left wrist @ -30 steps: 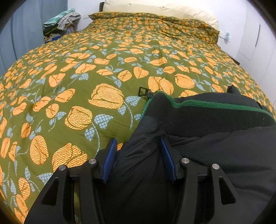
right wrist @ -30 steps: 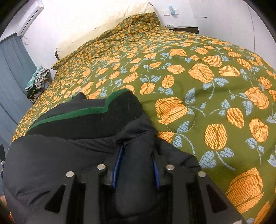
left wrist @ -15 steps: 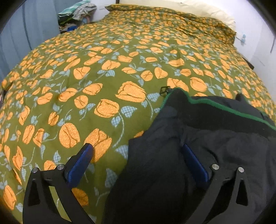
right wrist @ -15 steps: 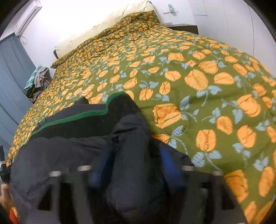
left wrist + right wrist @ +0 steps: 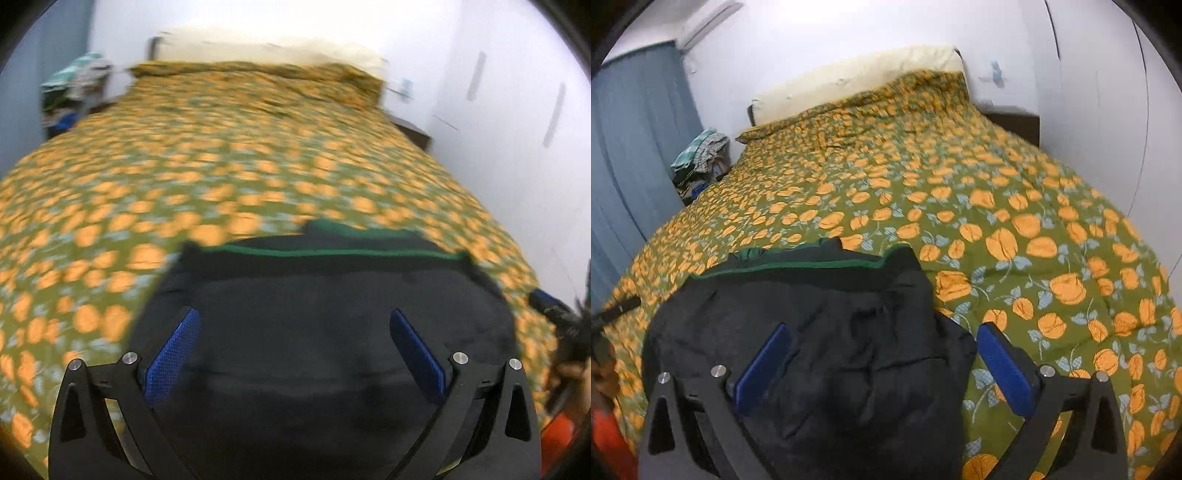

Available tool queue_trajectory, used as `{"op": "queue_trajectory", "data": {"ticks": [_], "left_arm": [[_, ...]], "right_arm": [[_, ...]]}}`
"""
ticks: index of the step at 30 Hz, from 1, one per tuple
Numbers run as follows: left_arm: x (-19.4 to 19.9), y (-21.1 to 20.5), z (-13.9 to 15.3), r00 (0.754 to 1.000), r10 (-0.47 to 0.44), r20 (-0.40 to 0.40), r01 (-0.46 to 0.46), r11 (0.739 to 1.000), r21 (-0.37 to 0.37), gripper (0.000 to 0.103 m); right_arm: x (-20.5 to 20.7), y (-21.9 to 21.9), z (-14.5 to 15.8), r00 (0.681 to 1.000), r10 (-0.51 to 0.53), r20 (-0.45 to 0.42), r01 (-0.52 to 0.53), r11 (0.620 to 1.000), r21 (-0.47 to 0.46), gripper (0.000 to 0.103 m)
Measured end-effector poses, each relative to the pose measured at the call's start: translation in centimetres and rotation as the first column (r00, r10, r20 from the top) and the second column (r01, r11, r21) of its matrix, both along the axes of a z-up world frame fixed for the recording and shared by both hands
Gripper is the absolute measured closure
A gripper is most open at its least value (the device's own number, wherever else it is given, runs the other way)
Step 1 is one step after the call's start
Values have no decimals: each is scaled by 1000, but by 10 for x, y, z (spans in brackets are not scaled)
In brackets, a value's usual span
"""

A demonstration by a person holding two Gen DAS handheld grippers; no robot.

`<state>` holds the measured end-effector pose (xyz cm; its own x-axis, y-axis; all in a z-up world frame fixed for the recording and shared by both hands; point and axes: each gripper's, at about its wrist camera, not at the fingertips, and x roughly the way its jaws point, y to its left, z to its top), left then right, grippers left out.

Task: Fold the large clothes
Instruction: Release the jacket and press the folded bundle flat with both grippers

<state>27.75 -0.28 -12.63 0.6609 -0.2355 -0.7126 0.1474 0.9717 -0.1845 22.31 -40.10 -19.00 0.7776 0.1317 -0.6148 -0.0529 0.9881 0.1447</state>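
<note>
A black padded jacket (image 5: 332, 280) with a green-edged collar (image 5: 332, 252) lies folded at the near end of the bed, on the olive bedspread (image 5: 221, 166) with orange flowers. My left gripper (image 5: 293, 314) hangs open above its left part, blue pads wide apart and touching nothing. In the right wrist view the jacket (image 5: 812, 295) fills the lower left. My right gripper (image 5: 884, 328) hovers over its right edge with jaws opening, fabric below them but not pinched. The left view is blurred.
The bedspread (image 5: 997, 221) stretches back to cream pillows (image 5: 857, 81) at the wall. A heap of clothes (image 5: 701, 155) sits left of the bed by a blue curtain (image 5: 628, 166). White wardrobe doors (image 5: 517, 110) and a dark nightstand (image 5: 1015, 122) stand on the right.
Both grippers have let go of the jacket folds they pinched, opened wide, and risen up and back from the bed. The jacket now lies flat, farther below both cameras.
</note>
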Motion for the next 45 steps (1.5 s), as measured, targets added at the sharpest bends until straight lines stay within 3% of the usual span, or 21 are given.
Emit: {"op": "queue_trajectory", "data": {"ticks": [3, 6, 10, 15, 18, 21, 24, 28, 33, 37, 41, 45], "left_arm": [[20, -35, -5, 999, -48, -11, 48, 999, -1, 1], [42, -58, -25, 997, -57, -43, 60, 996, 64, 1], [71, -70, -84, 979, -60, -193, 74, 995, 65, 0], [74, -81, -107, 984, -51, -169, 71, 991, 115, 0], [72, -78, -104, 984, -60, -168, 78, 992, 102, 0], [60, -73, -85, 978, -86, -188, 103, 991, 82, 1], [30, -75, -63, 977, -154, -151, 170, 981, 98, 1], [16, -80, -83, 970, -159, -181, 187, 971, 147, 0], [15, -89, -101, 977, -149, -154, 176, 968, 179, 0], [6, -82, -88, 974, -159, -163, 183, 972, 145, 1], [-28, -79, -64, 971, -195, -135, 213, 967, 137, 1], [-51, -83, -79, 969, -193, -156, 216, 964, 152, 0]], "right_arm": [[-8, 14, -2, 1000, 18, 4, -18, 1000, 8, 0], [-11, 18, -4, 1000, 10, -5, -10, 1000, 28, 0], [-21, 18, -8, 1000, 8, -13, -7, 998, 65, 0], [-45, 13, -16, 1000, -11, -19, 13, 995, 102, 0], [-57, 13, -20, 999, -21, -25, 23, 992, 125, 0], [-70, 13, -18, 1000, -16, -18, 19, 990, 143, 0], [-85, 14, -9, 1000, -6, 1, 6, 989, 149, 0], [-104, 16, 1, 1000, 8, 15, -10, 987, 159, 0], [-113, 29, 10, 999, 30, 28, -34, 989, 144, 0], [-116, 41, 8, 998, 54, 13, -55, 989, 135, 0], [-122, 45, 9, 997, 72, 10, -73, 989, 129, 0], [-130, 49, 12, 996, 88, 15, -90, 989, 116, 0]]}}
